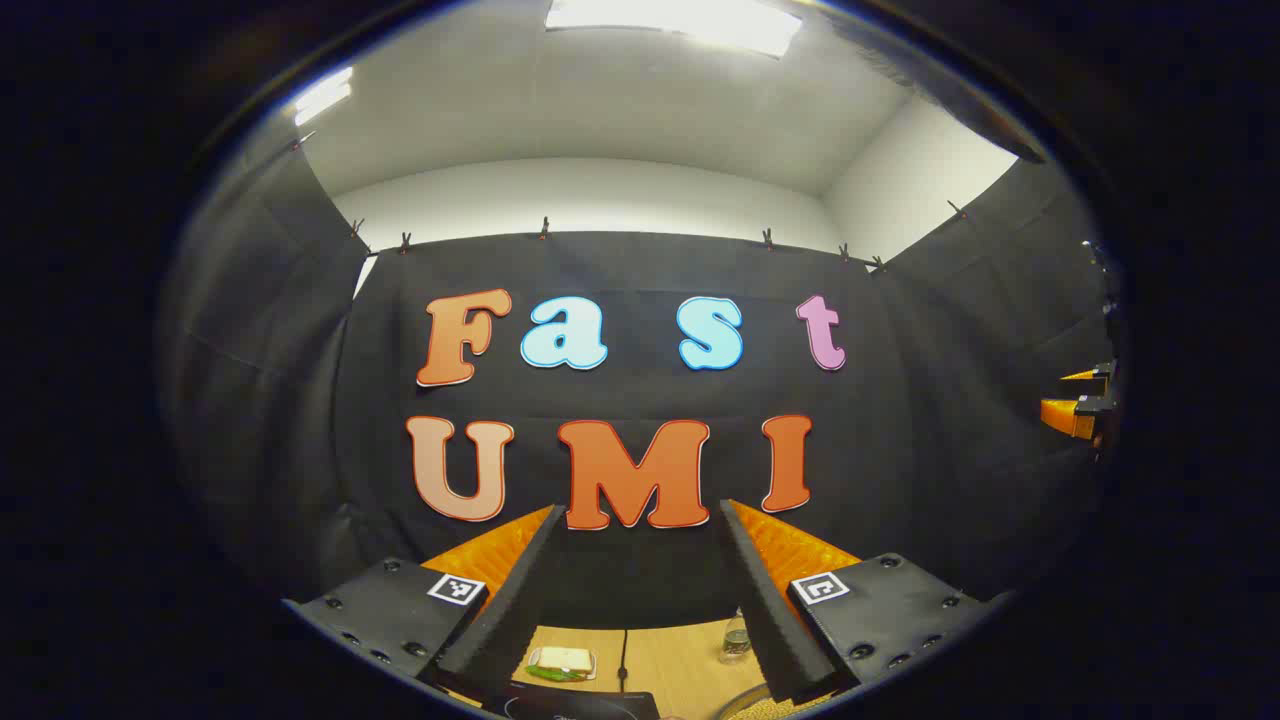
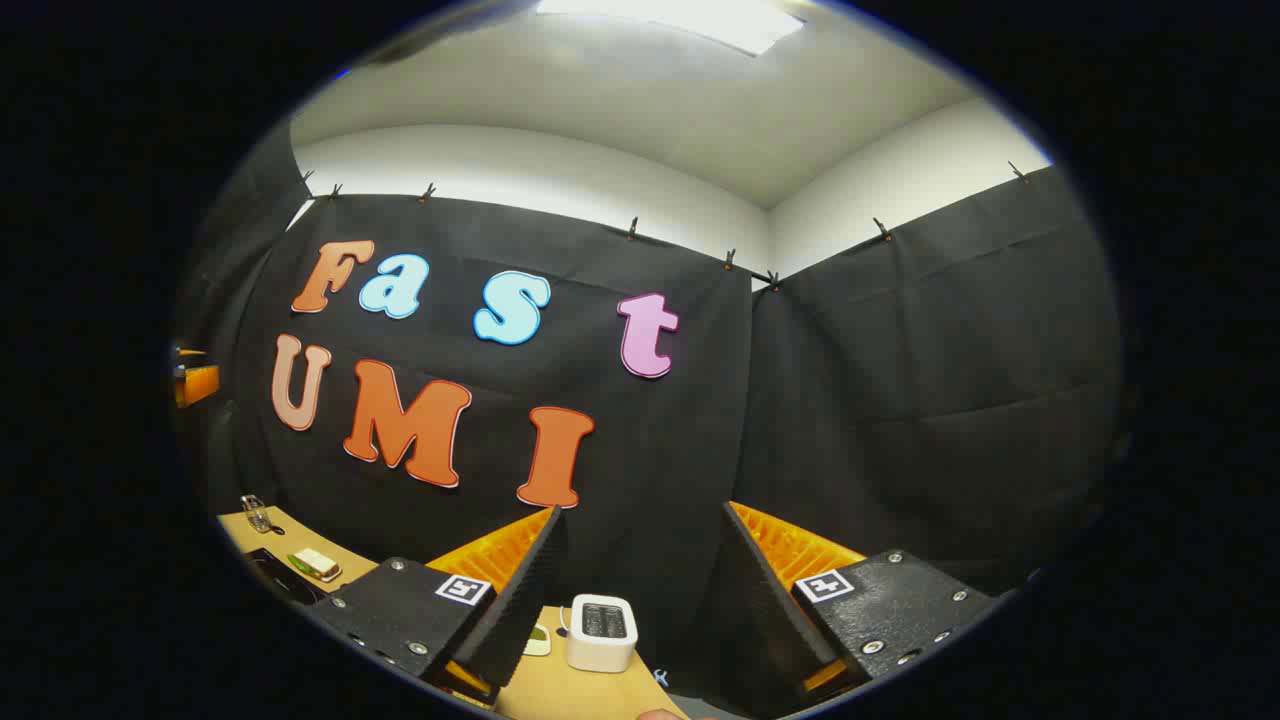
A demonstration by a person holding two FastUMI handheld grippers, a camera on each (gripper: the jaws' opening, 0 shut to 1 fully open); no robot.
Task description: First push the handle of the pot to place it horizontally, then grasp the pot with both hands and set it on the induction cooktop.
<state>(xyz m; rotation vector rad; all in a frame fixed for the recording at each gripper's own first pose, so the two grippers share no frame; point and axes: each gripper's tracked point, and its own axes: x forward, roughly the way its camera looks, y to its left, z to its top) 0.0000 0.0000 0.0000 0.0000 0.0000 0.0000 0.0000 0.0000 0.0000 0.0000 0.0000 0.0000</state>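
Risk of a blind first push on the pot handle

The left hand-held gripper [image 1: 640, 507] has its two fingers spread wide with nothing between them, and the right hand-held gripper [image 2: 641, 508] is spread and empty too. Both are held high and aimed at the booth's black cloth wall rather than down at the work. That is the main hazard. A descent from this pose would begin with the target almost out of sight, so a finger could land on the pot's wall instead of its handle and shove the whole pot along, or tip it.

Just below the left fingers, at the bottom edge of the left gripper view, is a curved grey metal rim with something yellowish inside. It is most likely the round metal pot [image 1: 752, 704]. So little of it shows that I cannot tell its handle, or which way the handle points. It sits on the pale wooden worktop [image 1: 672, 668], just beside the flat glossy black induction cooktop [image 1: 578, 706], with a thin dark cable running back from the cooktop.

The surroundings are crowded, so a wide sweep of the handle could knock something. Near the pot stands a small clear glass jar [image 1: 735, 640], and a white-and-green oblong item [image 1: 562, 661] lies behind the cooktop. Under the right fingers stands a boxy white appliance [image 2: 600, 630]. The two grippers are well apart now, but could clash as they close on the pot together.
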